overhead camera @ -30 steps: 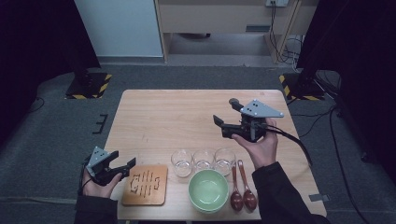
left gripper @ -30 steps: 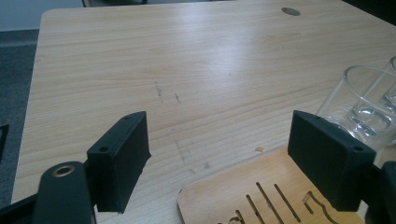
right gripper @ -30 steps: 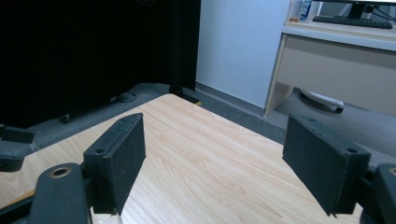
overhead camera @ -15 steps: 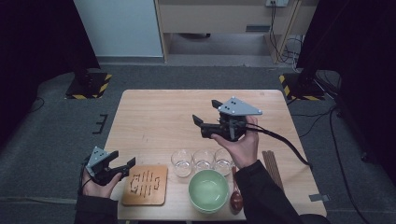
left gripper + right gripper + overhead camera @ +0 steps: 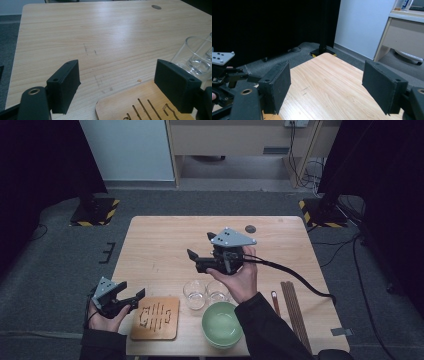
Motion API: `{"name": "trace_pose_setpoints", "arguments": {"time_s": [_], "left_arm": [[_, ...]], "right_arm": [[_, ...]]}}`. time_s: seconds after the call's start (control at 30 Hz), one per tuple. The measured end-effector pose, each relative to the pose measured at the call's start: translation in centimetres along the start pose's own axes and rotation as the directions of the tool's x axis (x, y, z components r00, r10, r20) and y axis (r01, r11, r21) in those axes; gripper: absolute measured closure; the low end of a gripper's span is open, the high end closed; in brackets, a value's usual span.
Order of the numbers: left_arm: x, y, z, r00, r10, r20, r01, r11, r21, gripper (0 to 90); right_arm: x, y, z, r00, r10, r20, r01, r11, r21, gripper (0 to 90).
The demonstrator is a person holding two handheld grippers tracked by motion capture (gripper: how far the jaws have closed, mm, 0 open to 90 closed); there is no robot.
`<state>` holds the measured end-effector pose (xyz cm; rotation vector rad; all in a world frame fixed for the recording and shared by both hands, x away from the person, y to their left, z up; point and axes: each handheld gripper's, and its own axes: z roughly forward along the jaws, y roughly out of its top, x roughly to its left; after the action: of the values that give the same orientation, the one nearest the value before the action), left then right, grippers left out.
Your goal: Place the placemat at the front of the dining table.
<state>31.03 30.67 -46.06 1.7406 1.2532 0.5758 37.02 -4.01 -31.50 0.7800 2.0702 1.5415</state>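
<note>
- Room was dim: grey carpet, a pale panel and a cabinet beyond the table, dark drapes at both sides.
- Surface was a light wooden table (image 5: 165, 245), its far half bare apart from a small dark disc (image 5: 250, 228) near the far edge.
- Along the near edge lay a slotted wooden coaster (image 5: 156, 317), two clear glasses (image 5: 194, 294), a green bowl (image 5: 221, 324), a spoon and chopsticks (image 5: 295, 310).
- Right gripper (image 5: 199, 261) was held above mid-table, over the glasses and pointing to the left; jaws apart, nothing between them.
- Left gripper (image 5: 131, 296) rested at the near left corner, just beside the coaster; jaws apart, empty.
- Judged step: approach, nothing grasped yet; glasses the likely target.
- Next move would call for tipping the right gripper down and straddling one glass's rim without knocking its neighbour.
</note>
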Motion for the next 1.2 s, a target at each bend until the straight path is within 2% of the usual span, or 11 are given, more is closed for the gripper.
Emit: {"name": "trace_pose_setpoints", "arguments": {"time_s": [0.13, 0.2, 0.27, 0.33, 0.43, 0.53, 0.8, 0.9, 1.07, 1.2], "left_arm": [[0.0, 0.0, -0.1, 1.0, -0.003, 0.002, 0.003, 1.0, -0.006, 19.7], [0.0, 0.0, 0.0, 1.0, -0.004, 0.002, 0.004, 1.0, -0.005, 19.7], [0.1, 0.0, 0.0, 1.0, -0.008, 0.004, 0.008, 1.0, -0.005, 19.7], [0.1, 0.0, 0.0, 0.9999, -0.009, 0.007, 0.009, 0.9999, -0.006, 19.5], [0.1, 0.0, 0.0, 0.9999, -0.011, 0.008, 0.011, 0.9999, -0.006, 19.5], [0.2, 0.0, 0.0, 0.9999, -0.015, 0.006, 0.015, 0.9999, -0.009, 19.3], [0.3, -0.1, 0.0, 0.9999, -0.015, 0.002, 0.015, 0.9999, -0.004, 19.1], [0.4, -0.1, 0.0, 0.9999, -0.011, 0.001, 0.011, 0.9999, 0.003, 18.9], [0.5, -0.3, 0.2, 0.9999, -0.012, -0.001, 0.012, 0.9998, 0.019, 18.7], [0.6, -0.5, 0.4, 0.9999, -0.006, -0.008, 0.006, 0.9989, 0.047, 17.0]], "right_arm": [[0.9, 0.5, 0.7, 0.9993, 0.007, -0.036, -0.007, 1.0, 0.002, 23.3], [1.3, 0.9, 1.0, 0.9995, -0.019, -0.026, 0.019, 1.0, 0.01, 23.2], [1.6, 1.0, 1.2, 0.9983, 0.019, -0.056, -0.02, 1.0, -0.016, 23.3], [1.7, 0.9, 1.4, 0.9981, 0.032, -0.052, -0.033, 0.999, -0.021, 23.3], [2.0, 0.9, 1.7, 0.9993, 0.005, -0.036, -0.005, 1.0, 0.003, 23.2], [3.2, 1.1, 2.4, 0.9975, 0.005, -0.071, -0.005, 1.0, 0.011, 23.2], [5.3, 1.6, 3.5, 0.9954, -0.003, -0.096, 0.005, 1.0, 0.017, 23.2], [6.0, 1.1, 4.0, 0.993, 0.027, -0.115, -0.025, 1.0, 0.012, 23.2], [7.1, -0.2, 4.8, 0.9928, 0.026, -0.117, -0.022, 0.999, 0.034, 23.1], [8.4, -2.0, 5.7, 0.9919, 0.023, -0.125, -0.011, 0.995, 0.098, 23.2]]}}
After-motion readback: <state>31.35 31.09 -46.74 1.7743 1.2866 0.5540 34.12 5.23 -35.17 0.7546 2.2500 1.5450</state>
